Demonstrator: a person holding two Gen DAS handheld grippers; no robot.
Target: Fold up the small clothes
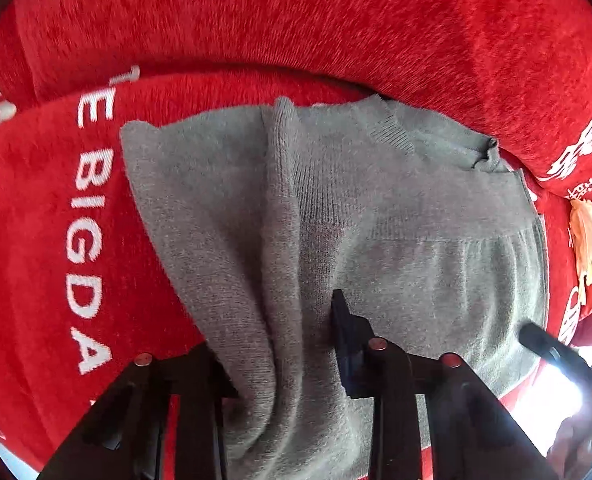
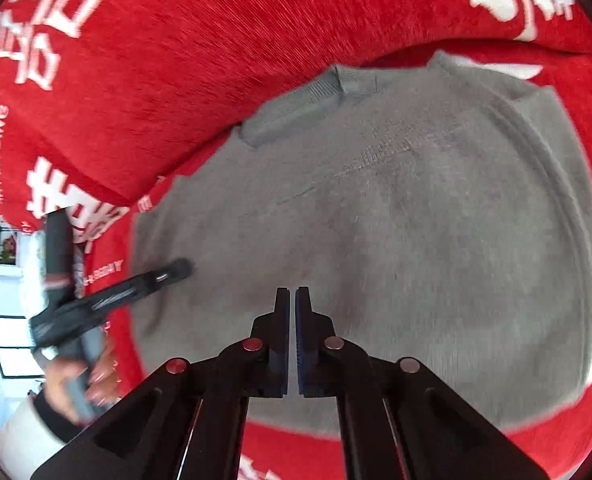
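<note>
A grey knitted sweater (image 1: pixel 436 220) lies spread on a red plush cover, its ribbed collar (image 1: pixel 392 132) at the far side. My left gripper (image 1: pixel 296 308) is shut on a raised fold of the knit. The cloth bunches between its jaws and hides the left finger, so only the right finger (image 1: pixel 342 316) shows. In the right wrist view the sweater (image 2: pixel 416 220) fills the middle. My right gripper (image 2: pixel 291 296) hangs over it, shut with nothing between its pads. The left gripper (image 2: pixel 175 272) reaches the sweater's left edge there, held by a hand (image 2: pixel 75 384).
The red cover (image 1: pixel 35 240) carries white lettering. A red back cushion (image 1: pixel 296 20) rises just behind the sweater. A cream object (image 1: pixel 588 240) lies at the right edge. A window (image 2: pixel 11 344) and a pale wall show beyond the cover's left side.
</note>
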